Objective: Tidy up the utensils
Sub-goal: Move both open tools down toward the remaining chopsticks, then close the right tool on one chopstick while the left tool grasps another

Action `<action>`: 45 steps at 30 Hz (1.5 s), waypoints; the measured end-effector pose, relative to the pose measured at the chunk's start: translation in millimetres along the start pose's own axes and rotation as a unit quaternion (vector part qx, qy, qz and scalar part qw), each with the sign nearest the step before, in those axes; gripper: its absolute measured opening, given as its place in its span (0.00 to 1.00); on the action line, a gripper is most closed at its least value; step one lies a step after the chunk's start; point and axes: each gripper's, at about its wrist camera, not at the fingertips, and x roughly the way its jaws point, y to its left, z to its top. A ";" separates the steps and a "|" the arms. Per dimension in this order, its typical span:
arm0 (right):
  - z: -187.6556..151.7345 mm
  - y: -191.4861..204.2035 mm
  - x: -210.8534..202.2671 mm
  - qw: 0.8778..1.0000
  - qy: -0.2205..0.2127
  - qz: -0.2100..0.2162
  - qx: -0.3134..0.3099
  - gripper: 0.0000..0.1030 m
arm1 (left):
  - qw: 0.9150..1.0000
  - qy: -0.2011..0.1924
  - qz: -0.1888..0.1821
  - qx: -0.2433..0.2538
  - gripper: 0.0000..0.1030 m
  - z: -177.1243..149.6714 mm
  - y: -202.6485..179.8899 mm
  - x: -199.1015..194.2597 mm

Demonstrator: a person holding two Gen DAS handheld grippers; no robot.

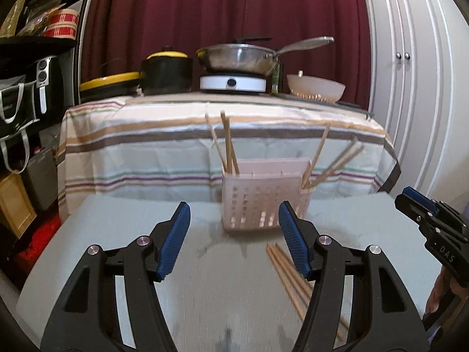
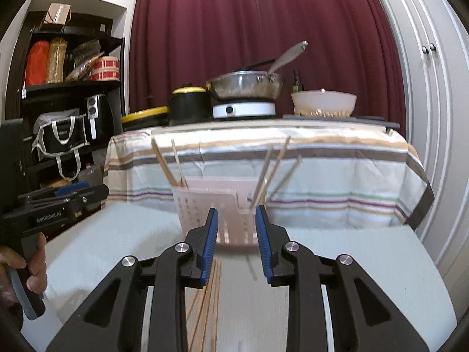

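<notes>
We have both tools over the grey table (image 1: 117, 264), each with nothing between its pads. The left gripper (image 1: 234, 240) stands fairly wide at lower centre of its view; the right gripper (image 2: 236, 245) is narrower, low and central in its own.

The caddy (image 1: 263, 199) sits mid-frame in both views, with chopsticks already leaning out of its left and right ends. The loose chopsticks (image 1: 290, 275) lie flat on the table in front of it: at lower right of the left view, running under the left gripper's right finger, and at lower centre-left of the right view (image 2: 209, 302), just beside the right gripper's left pad.

We judge the step in hand to be picking up one loose stick. To do it well, we should bring one gripper down across the stick, not along it, with one pad on either side. We should grip near the stick's middle so it does not swing, and single one out, since they lie close together. The other gripper should stay clear of the caddy.

Much is hard to read. Both pictures are blurred, so we cannot count the loose sticks. Their near ends are hidden under the gripper bodies. The caddy's inner dividers are hard to make out.
</notes>
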 end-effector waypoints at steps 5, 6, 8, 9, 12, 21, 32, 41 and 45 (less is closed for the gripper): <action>-36.2 2.7 -4.1 1.000 0.027 -0.001 -0.001 0.27 | 0.999 0.030 0.004 -0.009 0.59 -34.4 -3.2 -2.3; -43.2 2.7 -5.0 0.999 0.033 0.000 0.000 0.27 | 0.999 0.035 0.004 -0.011 0.59 -39.9 -4.1 -2.5; -58.3 3.4 -6.0 0.999 0.046 0.003 0.001 0.27 | 0.999 0.053 0.003 -0.010 0.59 -55.2 -6.7 -0.6; -65.1 3.9 -6.1 0.999 0.053 0.004 0.002 0.27 | 0.998 0.057 0.003 -0.009 0.59 -60.0 -8.3 0.0; -84.8 6.5 -6.7 0.997 0.074 0.010 0.006 0.27 | 0.997 0.072 0.004 -0.009 0.59 -76.9 -11.2 2.0; -128.8 18.8 2.1 0.991 0.130 0.023 -0.003 0.26 | 0.995 0.100 0.003 -0.014 0.59 -106.7 -15.1 7.2; -148.1 17.2 10.3 0.985 0.171 0.011 -0.003 0.08 | 0.992 0.120 -0.022 -0.004 0.59 -124.6 -37.2 13.2; -148.5 6.8 6.3 0.986 0.164 -0.004 0.010 0.07 | 0.989 0.136 -0.050 0.006 0.59 -133.8 -63.3 20.3; -148.6 3.9 5.3 0.986 0.163 -0.002 0.015 0.07 | 0.987 0.145 -0.061 0.017 0.59 -142.4 -75.4 25.1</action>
